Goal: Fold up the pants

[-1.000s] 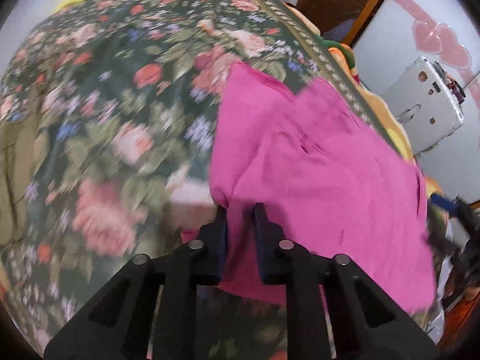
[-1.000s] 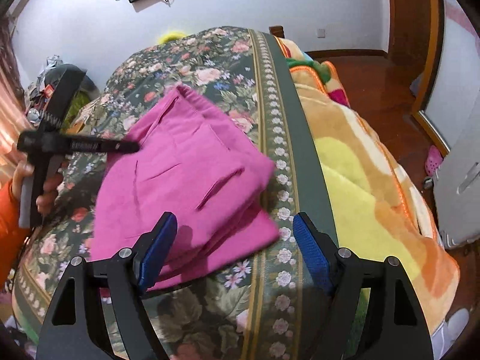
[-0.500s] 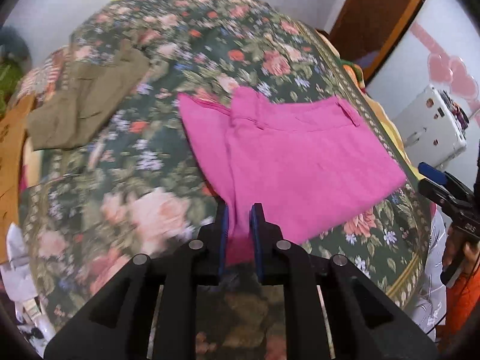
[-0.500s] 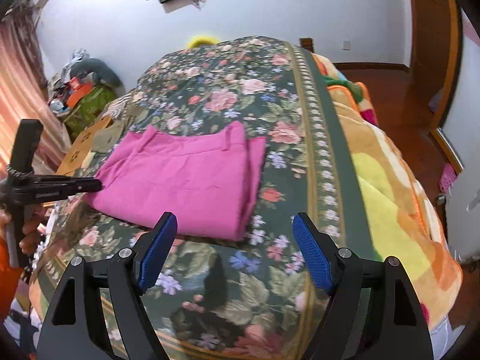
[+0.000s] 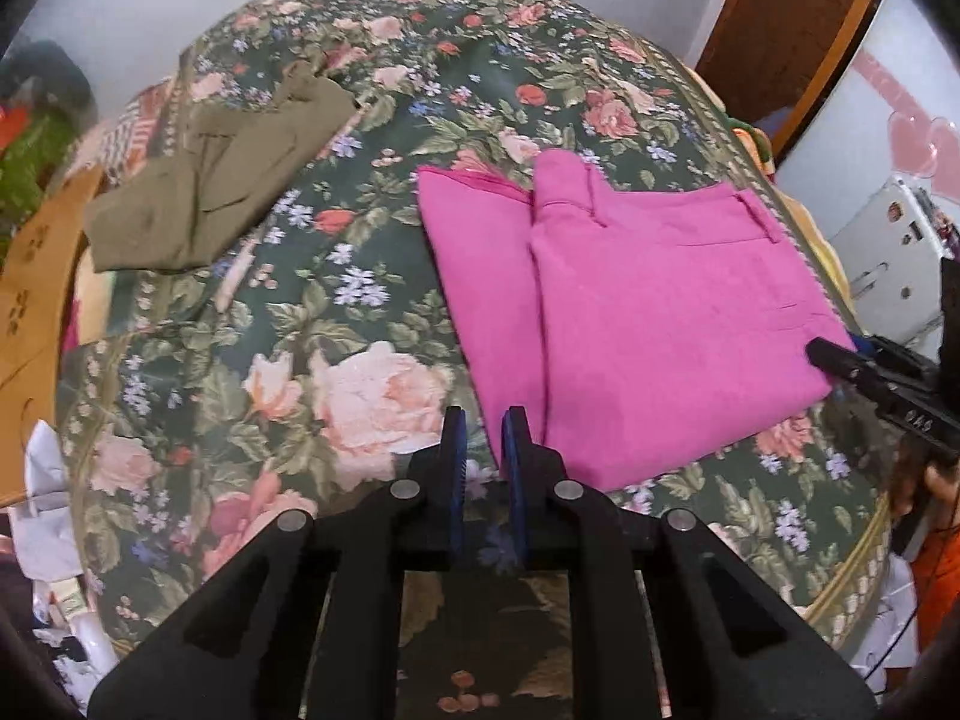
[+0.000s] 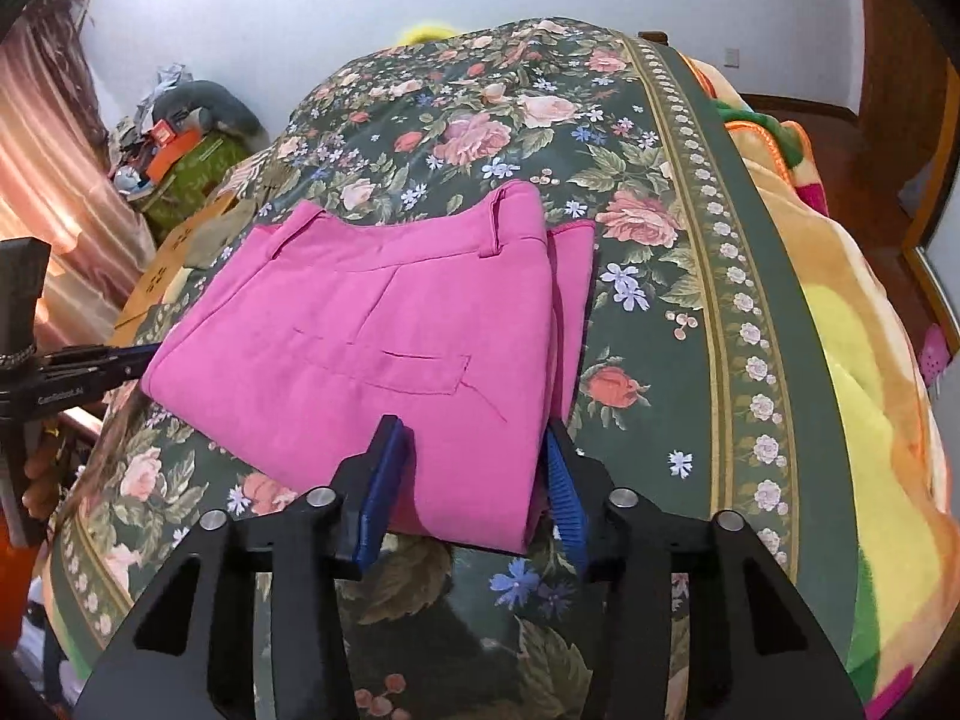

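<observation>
The pink pants (image 5: 648, 312) lie folded into a flat rectangle on the floral bedspread (image 5: 336, 324); they also show in the right wrist view (image 6: 384, 336). My left gripper (image 5: 483, 420) sits at the pants' near corner, its jaws a narrow gap apart with nothing between them. My right gripper (image 6: 474, 438) is open, its blue pads (image 6: 384, 468) on either side of the near folded edge of the pants. Each gripper shows at the edge of the other's view, the right one (image 5: 870, 378) and the left one (image 6: 72, 372).
Olive-green folded pants (image 5: 222, 180) lie at the bed's far left. A cardboard box (image 5: 36, 288) and clutter stand left of the bed. An orange-yellow blanket (image 6: 852, 372) covers the bed's right side. A white appliance (image 5: 888, 258) stands beyond.
The pink pants were carried and laid flat on the bedspread. My left gripper let go of the cloth and drew back. My right gripper moved in and narrowed around the near folded edge.
</observation>
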A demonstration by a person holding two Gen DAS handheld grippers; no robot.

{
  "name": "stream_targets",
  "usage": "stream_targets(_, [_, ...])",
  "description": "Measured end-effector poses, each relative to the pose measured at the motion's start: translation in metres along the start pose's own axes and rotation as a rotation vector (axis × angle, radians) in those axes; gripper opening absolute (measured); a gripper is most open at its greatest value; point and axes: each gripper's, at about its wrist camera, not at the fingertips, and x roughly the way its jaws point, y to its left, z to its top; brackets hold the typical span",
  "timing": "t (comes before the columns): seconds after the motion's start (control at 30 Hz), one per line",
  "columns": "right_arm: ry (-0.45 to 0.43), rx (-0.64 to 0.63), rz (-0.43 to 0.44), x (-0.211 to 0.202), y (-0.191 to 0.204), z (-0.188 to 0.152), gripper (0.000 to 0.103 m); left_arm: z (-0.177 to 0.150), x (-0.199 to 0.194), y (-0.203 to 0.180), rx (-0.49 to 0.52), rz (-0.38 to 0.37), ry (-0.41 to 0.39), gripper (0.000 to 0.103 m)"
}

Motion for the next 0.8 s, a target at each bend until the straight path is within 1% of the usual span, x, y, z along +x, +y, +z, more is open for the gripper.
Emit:
stream_targets(0.07, [0.011, -0.005, 0.003, -0.001, -0.001, 0.001, 0.04, 0.0, -0.001, 0.002, 0.016, 0.025, 0.001, 0.015])
stream_targets(0.13, [0.022, -0.025, -0.008, -0.004, 0.001, 0.004, 0.04, 0.004, -0.005, 0.009, 0.011, 0.058, -0.006, 0.015])
stream_targets(0.23, [0.021, -0.045, -0.046, -0.009, 0.003, 0.011, 0.041, 0.013, -0.014, 0.024, -0.02, 0.039, -0.037, 0.015])
stream_targets(0.27, [0.019, -0.047, -0.054, -0.011, 0.003, 0.013, 0.041, 0.017, -0.017, 0.027, -0.032, 0.03, -0.044, 0.018])
stream_targets(0.3, [0.02, -0.045, -0.056, -0.012, 0.002, 0.017, 0.044, 0.022, -0.018, 0.029, -0.039, 0.018, -0.051, 0.022])
stream_targets(0.33, [0.021, -0.042, -0.057, -0.012, 0.001, 0.019, 0.047, 0.027, -0.02, 0.029, -0.037, 0.005, -0.06, 0.038])
stream_targets(0.37, [0.021, -0.036, -0.06, -0.012, -0.001, 0.023, 0.053, 0.03, -0.021, 0.027, -0.033, 0.002, -0.07, 0.056])
stream_targets(0.4, [0.019, -0.035, -0.061, -0.011, -0.001, 0.025, 0.057, 0.035, -0.022, 0.024, -0.023, 0.002, -0.084, 0.062])
stream_targets(0.43, [0.017, -0.035, -0.064, -0.01, -0.002, 0.028, 0.057, 0.039, -0.023, 0.02, -0.006, -0.001, -0.102, 0.066])
stream_targets(0.5, [0.018, -0.031, -0.067, -0.004, -0.005, 0.034, 0.057, 0.047, -0.018, 0.01, 0.026, -0.021, -0.104, 0.068])
stream_targets(0.57, [0.034, -0.014, -0.06, 0.003, -0.008, 0.037, 0.058, 0.054, -0.007, 0.003, 0.039, -0.047, -0.083, 0.071])
stream_targets(0.7, [0.075, 0.041, -0.018, 0.023, -0.017, 0.041, 0.058, 0.063, 0.025, -0.006, 0.059, -0.051, -0.008, 0.071])
stream_targets(0.73, [0.076, 0.046, -0.009, 0.024, -0.018, 0.041, 0.058, 0.065, 0.036, -0.007, 0.058, -0.053, 0.018, 0.071])
stream_targets(0.8, [0.059, 0.043, 0.002, 0.025, -0.018, 0.042, 0.058, 0.066, 0.046, -0.006, 0.043, -0.072, 0.042, 0.071])
